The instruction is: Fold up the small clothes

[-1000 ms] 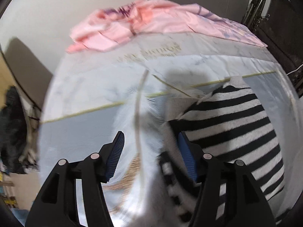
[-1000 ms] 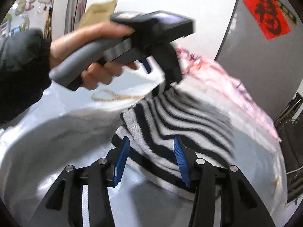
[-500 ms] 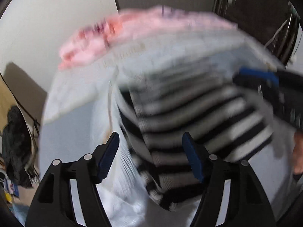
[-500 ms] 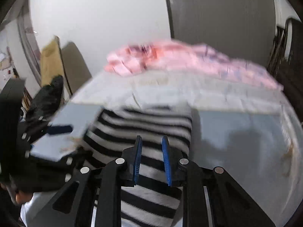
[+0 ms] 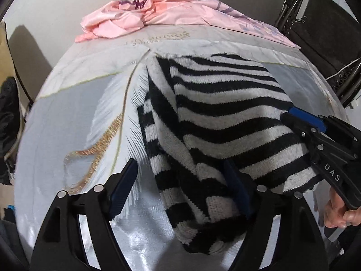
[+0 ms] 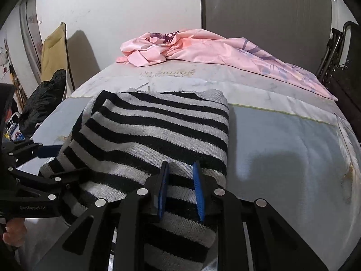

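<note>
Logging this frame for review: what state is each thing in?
Sweater: folded over, lying on the bed, near edge pinched.
Right gripper: shut on the sweater's near edge.
Left gripper: open, fingers straddling the sweater's left part.
Pink sheet: crumpled at the bed's far end.
Bed: covered by a smooth pale cover.

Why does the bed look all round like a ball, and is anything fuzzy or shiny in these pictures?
Left wrist view: the fisheye lens bends the bed cover into a dome, its satin glints near the bottom, and the striped sweater looks sharp. Right wrist view: the same bulging with dark corners, a soft shadow on the cover beside the sweater, and the pink cloth looks crisp.
</note>
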